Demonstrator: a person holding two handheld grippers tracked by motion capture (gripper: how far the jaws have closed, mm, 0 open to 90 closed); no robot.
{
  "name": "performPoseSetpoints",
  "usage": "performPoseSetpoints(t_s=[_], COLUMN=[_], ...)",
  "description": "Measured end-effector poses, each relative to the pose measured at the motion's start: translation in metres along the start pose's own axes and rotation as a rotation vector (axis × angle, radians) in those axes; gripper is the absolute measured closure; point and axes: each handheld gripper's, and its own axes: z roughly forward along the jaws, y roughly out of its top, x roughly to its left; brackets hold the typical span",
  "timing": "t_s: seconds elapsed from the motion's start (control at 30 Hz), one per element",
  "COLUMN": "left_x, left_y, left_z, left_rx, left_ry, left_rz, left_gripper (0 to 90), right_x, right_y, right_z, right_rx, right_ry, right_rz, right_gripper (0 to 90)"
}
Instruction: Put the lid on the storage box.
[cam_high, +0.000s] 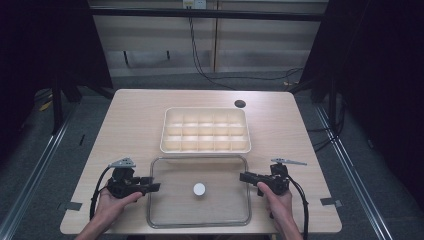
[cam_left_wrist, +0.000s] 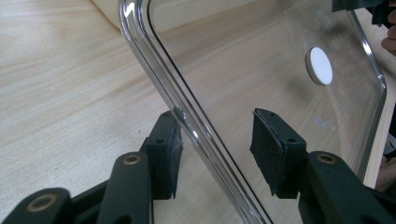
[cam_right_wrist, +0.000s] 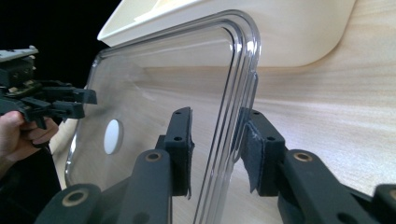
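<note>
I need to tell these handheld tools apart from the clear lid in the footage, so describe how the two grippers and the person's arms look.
Both the left gripper and the right gripper are black, each with two hinged jaws whose links show brass-coloured rivets. The fingers are blocky, faced with dark textured pads. A grey three-cornered plate tops each gripper and a black cable trails back from each. The forearms are bare, with no sleeves in sight.

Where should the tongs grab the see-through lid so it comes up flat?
Probably by its raised rim, one pair of tongs on each short side. The clear lid lies flat, so only its edges give a hold. The left tongs and right tongs already straddle opposite edges, both open.
</note>
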Motion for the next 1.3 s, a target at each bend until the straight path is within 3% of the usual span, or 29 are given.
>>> performPoseSetpoints(t_s=[0.2, 0.37, 0.47, 0.53, 0.97, 1.3], left_x=[-0.007, -0.007, -0.007, -0.007, -0.011, -0.019], left_y=[0.004, 0.006, 0.007, 0.008, 0.016, 0.022], left_z=[-0.004, -0.006, -0.007, -0.008, -0.02, -0.023], left_rx=[-0.037, -0.053, -0.061, -0.066, -0.131, -0.153], left_ry=[0.019, 0.004, 0.003, 0.013, 0.016, 0.025], left_rz=[0.038, 0.043, 0.038, 0.038, 0.048, 0.061], left_gripper=[56.7, 58.8, 59.5, 59.9, 65.5, 67.8], right_x=[0.0, 0.002, 0.007, 0.013, 0.026, 0.035], right_y=[0.001, 0.001, 0.003, 0.005, 0.012, 0.015], right_z=[-0.003, -0.008, -0.01, -0.01, -0.02, -0.029], right_rx=[-0.033, -0.064, -0.079, -0.074, -0.119, -0.15], right_ry=[0.016, 0.013, -0.009, -0.048, -0.04, -0.074], right_rz=[0.008, 0.007, -0.026, -0.068, -0.082, -0.107], right_gripper=[68.0, 68.8, 68.4, 67.3, 70.5, 70.6])
